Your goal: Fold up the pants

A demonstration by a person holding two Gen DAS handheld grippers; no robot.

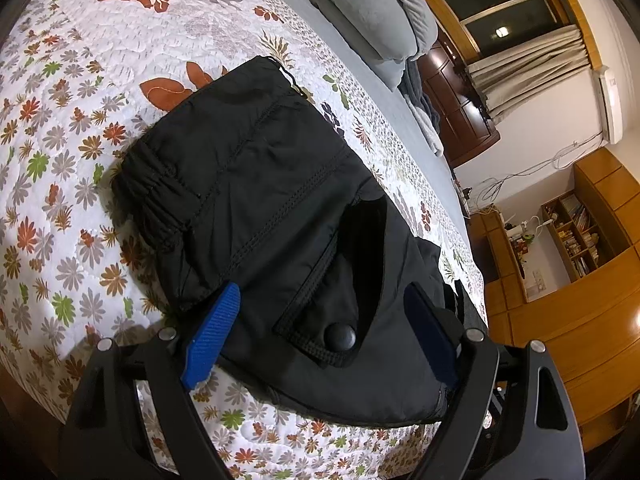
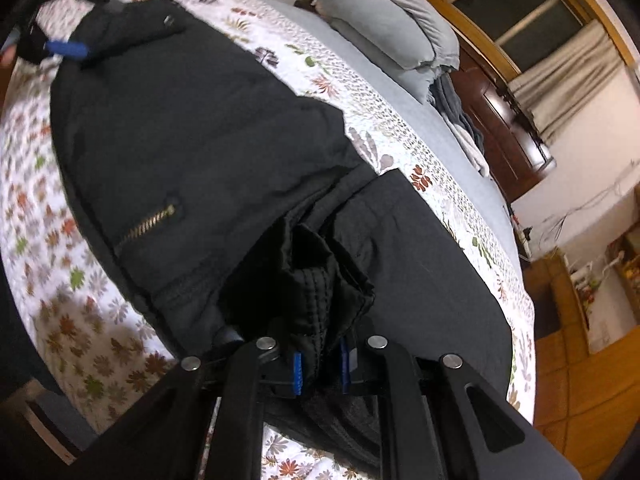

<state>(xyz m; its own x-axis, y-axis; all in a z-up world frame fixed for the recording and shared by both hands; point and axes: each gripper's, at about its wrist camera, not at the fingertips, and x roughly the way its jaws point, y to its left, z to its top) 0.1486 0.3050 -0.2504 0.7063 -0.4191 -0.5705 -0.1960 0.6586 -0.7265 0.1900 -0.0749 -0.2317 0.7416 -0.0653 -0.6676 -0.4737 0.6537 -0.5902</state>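
Right now the black pants (image 1: 256,184) lie on the bed's floral quilt (image 1: 72,128), waistband toward the far left, the snap-button pocket (image 1: 340,336) close to my left gripper (image 1: 320,332). Its blue jaws stand wide apart on either side of that pocket end, gripping nothing. My right gripper (image 2: 320,372) has its jaws closed on a bunched wad of the pants' cloth (image 2: 320,280), near the zipper pocket (image 2: 148,226).

The risk, as I judge it, is that the wad holds only some layers: a pull could drag the top layer and leave the rest skewed, or slide the slick padded cloth out of the pinch. A lift from the right alone could also tug the whole garment toward the near bed edge.

I cannot tell which part of the pants I have pinched, nor how many layers. The legs' ends lie outside both views, and the far-left corner of the right view is blurred.
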